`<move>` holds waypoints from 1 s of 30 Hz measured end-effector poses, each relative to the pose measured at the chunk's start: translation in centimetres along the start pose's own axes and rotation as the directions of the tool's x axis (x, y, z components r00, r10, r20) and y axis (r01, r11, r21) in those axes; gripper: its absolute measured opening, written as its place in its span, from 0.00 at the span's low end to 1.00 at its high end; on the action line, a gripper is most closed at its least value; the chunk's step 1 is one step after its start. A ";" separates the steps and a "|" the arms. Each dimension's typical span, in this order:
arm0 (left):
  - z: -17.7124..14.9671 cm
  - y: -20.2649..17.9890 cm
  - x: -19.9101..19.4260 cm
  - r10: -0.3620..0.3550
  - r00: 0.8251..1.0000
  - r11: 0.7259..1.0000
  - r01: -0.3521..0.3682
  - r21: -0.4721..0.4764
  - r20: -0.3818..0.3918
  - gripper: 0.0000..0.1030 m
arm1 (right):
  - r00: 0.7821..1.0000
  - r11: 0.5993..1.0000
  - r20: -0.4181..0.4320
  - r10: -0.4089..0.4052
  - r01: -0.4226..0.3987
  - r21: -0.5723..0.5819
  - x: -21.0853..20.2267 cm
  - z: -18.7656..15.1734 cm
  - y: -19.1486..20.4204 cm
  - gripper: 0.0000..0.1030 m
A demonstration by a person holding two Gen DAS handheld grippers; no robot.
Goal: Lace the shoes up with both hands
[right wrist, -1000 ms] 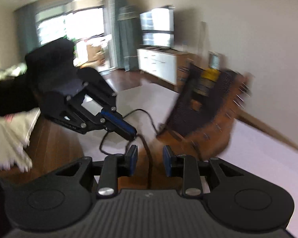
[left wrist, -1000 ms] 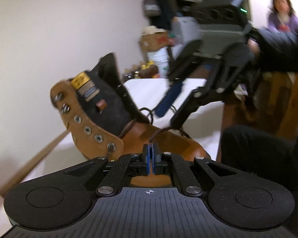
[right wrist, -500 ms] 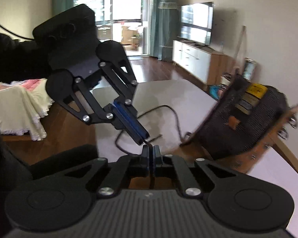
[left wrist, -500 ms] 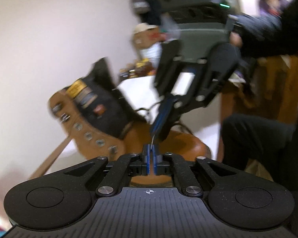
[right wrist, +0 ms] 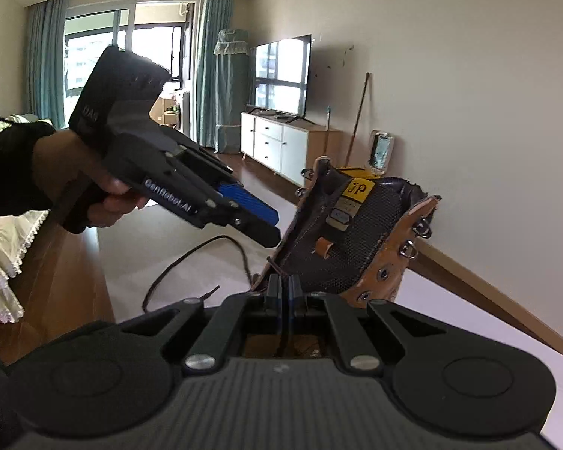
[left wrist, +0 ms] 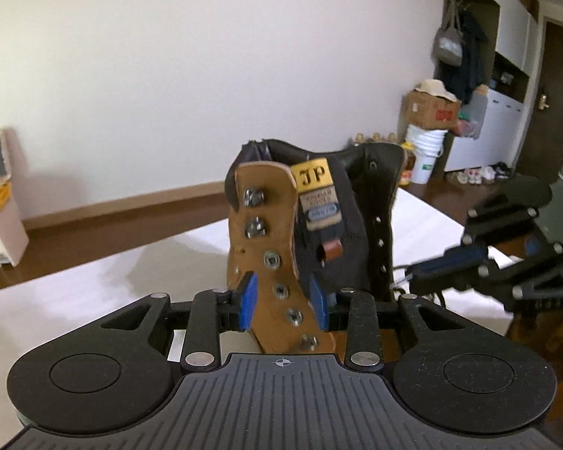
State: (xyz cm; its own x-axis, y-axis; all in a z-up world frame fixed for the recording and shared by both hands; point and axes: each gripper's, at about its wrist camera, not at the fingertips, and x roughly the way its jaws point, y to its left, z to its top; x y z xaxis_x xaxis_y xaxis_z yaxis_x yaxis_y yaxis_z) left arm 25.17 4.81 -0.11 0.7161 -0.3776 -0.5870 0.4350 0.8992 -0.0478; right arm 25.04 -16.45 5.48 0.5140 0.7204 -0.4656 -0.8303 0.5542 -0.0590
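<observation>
A tan leather boot [left wrist: 277, 262] stands upright on a white table [left wrist: 94, 288], its top flaps spread and its dark mesh tongue [left wrist: 341, 247] showing a yellow label.

From the left tongs' camera, the left tongs [left wrist: 281, 302] sit low in the middle, their blue pads [left wrist: 248, 302] parted and opening. The boot's near flap with its row of metal eyelets [left wrist: 272, 260] shows in the gap between them; whether the pads touch the leather cannot be told. Nothing is gripped. To the right, the right tongs [left wrist: 424, 273] reach in from the edge, blurred, with their blue tips pressed together beside the boot.

From the right tongs' camera, a hand [right wrist: 105, 195] in a dark sleeve holds the left tongs [right wrist: 270, 225] at the left, tips pointing at the boot's [right wrist: 356, 240] open top. A dark brown lace [right wrist: 191, 255] loops loosely across the table [right wrist: 469, 337] below them. In the middle foreground the right tongs [right wrist: 283, 300] are fully closed, pinching a strand of that lace just in front of the boot's lower eyelets [right wrist: 383, 273]. The boot leans toward the right wall.
</observation>
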 end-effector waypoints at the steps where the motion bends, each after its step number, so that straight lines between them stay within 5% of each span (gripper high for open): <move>1: 0.1 -0.1 0.1 0.004 1.000 1.000 -0.004 -0.001 -0.004 0.33 | 1.000 1.000 -0.001 -0.008 0.008 -0.006 0.0 -0.1 0.0 0.04; 9: 0.5 1.2 0.5 -0.029 0.999 1.000 0.029 -0.001 -0.030 0.21 | 0.999 0.991 -0.035 -0.039 0.034 -0.131 2.0 1.0 1.1 0.04; 21: 0.4 2.9 0.5 -0.096 0.995 0.995 0.096 -0.013 -0.021 0.20 | 0.988 0.953 -0.134 -0.074 0.030 -0.301 6.7 2.3 2.6 0.04; 30: 0.3 3.3 0.3 -0.118 0.993 0.993 0.118 -0.024 -0.014 0.23 | 0.989 0.970 -0.146 -0.011 -0.025 -0.243 7.4 1.4 1.8 0.04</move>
State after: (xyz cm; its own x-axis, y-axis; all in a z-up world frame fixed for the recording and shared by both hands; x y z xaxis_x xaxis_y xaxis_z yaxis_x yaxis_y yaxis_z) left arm 27.00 7.62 -0.18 0.6521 -0.4781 -0.5884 0.5031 0.8535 -0.1360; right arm 27.65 -9.57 3.19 0.4858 0.6459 -0.5889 -0.8705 0.4180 -0.2597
